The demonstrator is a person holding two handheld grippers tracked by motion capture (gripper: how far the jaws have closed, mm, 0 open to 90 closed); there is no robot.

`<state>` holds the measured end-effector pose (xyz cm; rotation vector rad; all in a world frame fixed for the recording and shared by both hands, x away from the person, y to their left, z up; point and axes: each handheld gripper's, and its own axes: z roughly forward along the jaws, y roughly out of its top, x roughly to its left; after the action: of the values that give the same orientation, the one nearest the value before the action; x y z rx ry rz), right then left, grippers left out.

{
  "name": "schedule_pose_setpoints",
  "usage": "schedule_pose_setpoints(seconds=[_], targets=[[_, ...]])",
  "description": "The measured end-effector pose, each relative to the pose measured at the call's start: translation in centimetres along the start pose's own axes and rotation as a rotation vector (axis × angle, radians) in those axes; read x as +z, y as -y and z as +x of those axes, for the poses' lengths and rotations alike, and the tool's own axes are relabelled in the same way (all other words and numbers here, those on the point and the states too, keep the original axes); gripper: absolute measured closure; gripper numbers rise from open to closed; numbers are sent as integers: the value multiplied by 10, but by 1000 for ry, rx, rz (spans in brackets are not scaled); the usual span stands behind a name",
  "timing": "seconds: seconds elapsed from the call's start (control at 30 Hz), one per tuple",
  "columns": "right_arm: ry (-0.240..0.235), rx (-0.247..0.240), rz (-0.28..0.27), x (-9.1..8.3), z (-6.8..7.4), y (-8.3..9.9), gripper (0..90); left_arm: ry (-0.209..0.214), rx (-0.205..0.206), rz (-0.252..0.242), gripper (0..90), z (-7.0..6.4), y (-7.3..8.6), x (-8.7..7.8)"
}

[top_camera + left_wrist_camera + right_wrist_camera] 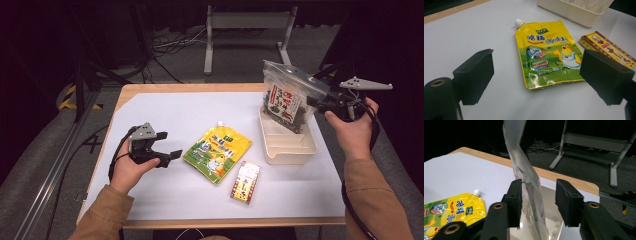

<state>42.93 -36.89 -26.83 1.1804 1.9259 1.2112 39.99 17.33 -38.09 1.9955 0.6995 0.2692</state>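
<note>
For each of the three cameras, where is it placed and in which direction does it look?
High view: above the person's side, looking forward and down on the table; both forearms, hands and claws show.
Left gripper view: on the left claw, looking along its open jaws at the yellow pouch.
Right gripper view: on the right claw, jaws either side of the clear bag over the tray.
Shared: both gripper views show the pouch and tray.

Dim room, grey carpeted floor [240,60]. Wooden-edged table [150,90] under a white sheet [165,120]. Beyond it a grey metal stand [247,22] on two legs, tangled cables [170,45] nearby. Yellow-black hazard tape [67,97] at far left.
</note>
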Motion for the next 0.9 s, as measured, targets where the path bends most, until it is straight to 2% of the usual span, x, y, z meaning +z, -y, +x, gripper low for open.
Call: schedule_pose_setpoints(seconds=[0.2,0.33,0.43,0.67,0.9], targets=[[-7,-5,-6,-2,1,1,498,-2,0,2,126,0,0,0],[33,12,-7,-3,-3,2,504,-1,3,-1,126,0,0,1],[69,50,-6,-2,-13,4,504,0,4,0,126,0,0,1],[151,83,8,3,-27,10,518,-2,2,0,126,0,0,2],[184,105,30,9,-33,13,515,2,-7,4,126,0,1,2]])
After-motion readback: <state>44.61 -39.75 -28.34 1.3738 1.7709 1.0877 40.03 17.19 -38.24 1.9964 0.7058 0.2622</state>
